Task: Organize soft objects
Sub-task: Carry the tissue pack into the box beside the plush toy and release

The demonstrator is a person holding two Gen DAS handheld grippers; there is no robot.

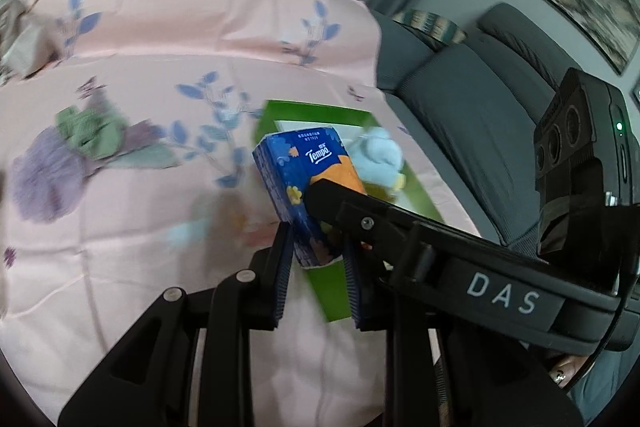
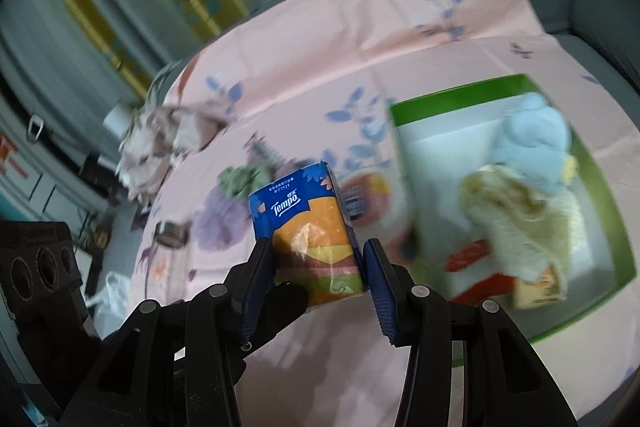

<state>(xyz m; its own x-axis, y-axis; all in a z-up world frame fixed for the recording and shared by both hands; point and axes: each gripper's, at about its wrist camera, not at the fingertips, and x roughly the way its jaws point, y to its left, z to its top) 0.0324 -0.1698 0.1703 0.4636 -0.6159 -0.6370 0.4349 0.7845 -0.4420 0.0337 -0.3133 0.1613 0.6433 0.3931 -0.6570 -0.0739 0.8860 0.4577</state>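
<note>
Blue Tempo tissue pack (image 2: 306, 227) stands upright in your right gripper (image 2: 320, 267), jaws closed on it; left gripper (image 1: 316, 259) also pinches it. Green tray (image 2: 612, 187) lies right.

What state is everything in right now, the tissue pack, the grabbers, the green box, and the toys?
Tissue pack: lifted off the sheet, held between both grippers.
Left gripper: shut on the pack's lower end.
Right gripper: shut on the pack's sides.
Green box: open, lying on the pink sheet.
Blue plush toy: inside the box.
Beige plush toy: inside the box, under the blue one.
</note>
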